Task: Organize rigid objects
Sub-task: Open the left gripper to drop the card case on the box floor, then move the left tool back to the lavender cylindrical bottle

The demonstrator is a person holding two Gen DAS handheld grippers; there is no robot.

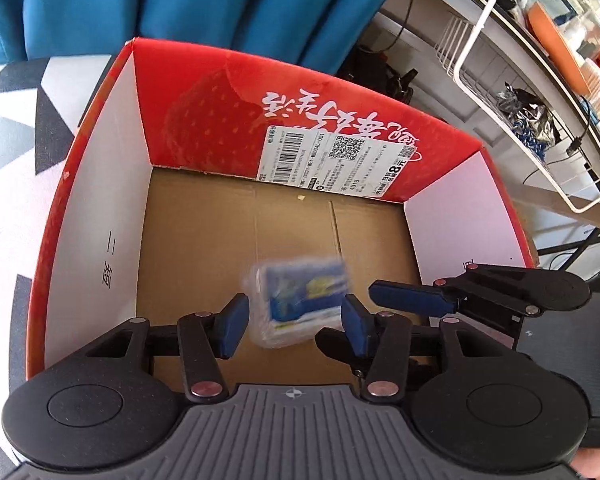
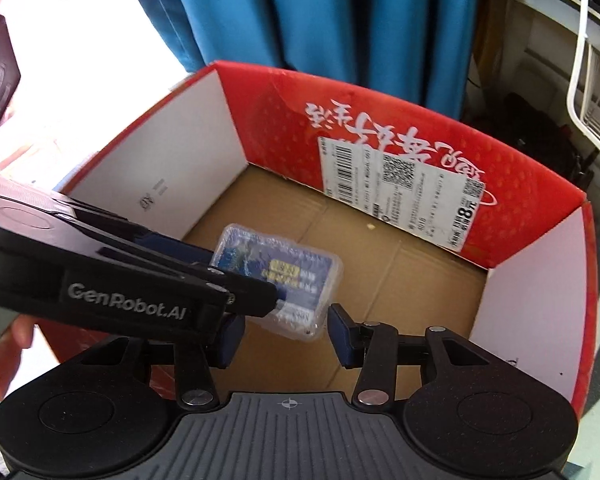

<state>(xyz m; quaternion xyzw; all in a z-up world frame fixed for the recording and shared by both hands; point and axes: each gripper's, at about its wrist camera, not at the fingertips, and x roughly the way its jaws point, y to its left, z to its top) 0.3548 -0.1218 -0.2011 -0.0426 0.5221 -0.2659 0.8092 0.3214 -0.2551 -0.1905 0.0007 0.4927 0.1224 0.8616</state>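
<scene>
A red cardboard box (image 1: 204, 112) with a brown floor fills both views. A small clear plastic case (image 1: 300, 300) holding a blue card hangs low inside it, blurred in the left wrist view. It sits between the fingers of my left gripper (image 1: 296, 320), with a slim gap showing at each pad, so the jaws stand open around it. In the right wrist view the left gripper (image 2: 244, 276) reaches in from the left across the case (image 2: 284, 276). My right gripper (image 2: 286, 336) is open just short of the case and holds nothing; one of its blue fingers (image 1: 412, 300) shows beside the left gripper.
A white shipping label (image 1: 340, 160) is stuck on the box's far wall. Blue curtains (image 1: 220, 0) hang behind the box. A white wire rack (image 1: 480, 80) and a cluttered desk stand at the right. A person's hand (image 2: 16, 332) shows at the lower left.
</scene>
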